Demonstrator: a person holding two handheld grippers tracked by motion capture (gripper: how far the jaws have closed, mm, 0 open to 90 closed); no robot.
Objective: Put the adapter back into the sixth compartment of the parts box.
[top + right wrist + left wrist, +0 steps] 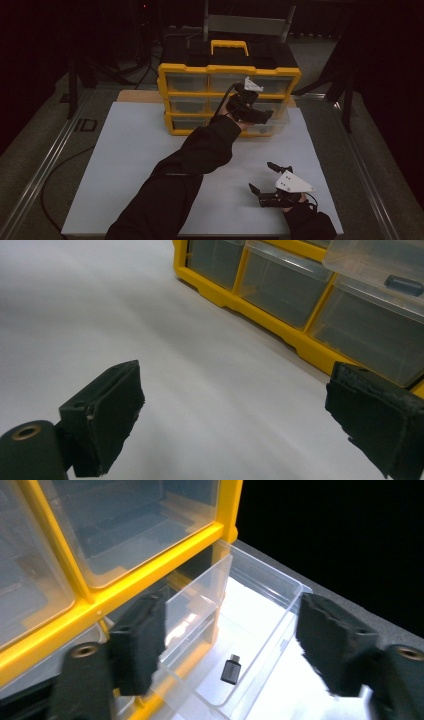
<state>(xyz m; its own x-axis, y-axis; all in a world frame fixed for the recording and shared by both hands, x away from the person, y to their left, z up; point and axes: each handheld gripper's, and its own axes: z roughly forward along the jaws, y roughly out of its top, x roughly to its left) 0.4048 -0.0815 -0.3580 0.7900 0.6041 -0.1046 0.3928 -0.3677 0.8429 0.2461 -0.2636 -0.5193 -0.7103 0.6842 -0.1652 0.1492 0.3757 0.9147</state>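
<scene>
A yellow and black drawer cabinet (200, 70) with clear drawers stands at the back of the white mat (130, 150). One clear drawer (265, 587) on its right side is pulled out. A small black adapter (231, 669) lies on that drawer's floor, and it also shows as a dark piece (404, 284) in the right gripper view. My left gripper (257, 116) (230, 635) hangs over the drawer, open, with nothing touching its pads. My right gripper (262, 176) (235, 410) rests low over the mat at the front right, open, with nothing between its fingers.
The cabinet has a yellow carry handle (229, 46) on top and closed drawers (282, 287) along its front. A metal chair frame (245, 22) stands behind it. A grey rail (45, 165) runs along the table's left side.
</scene>
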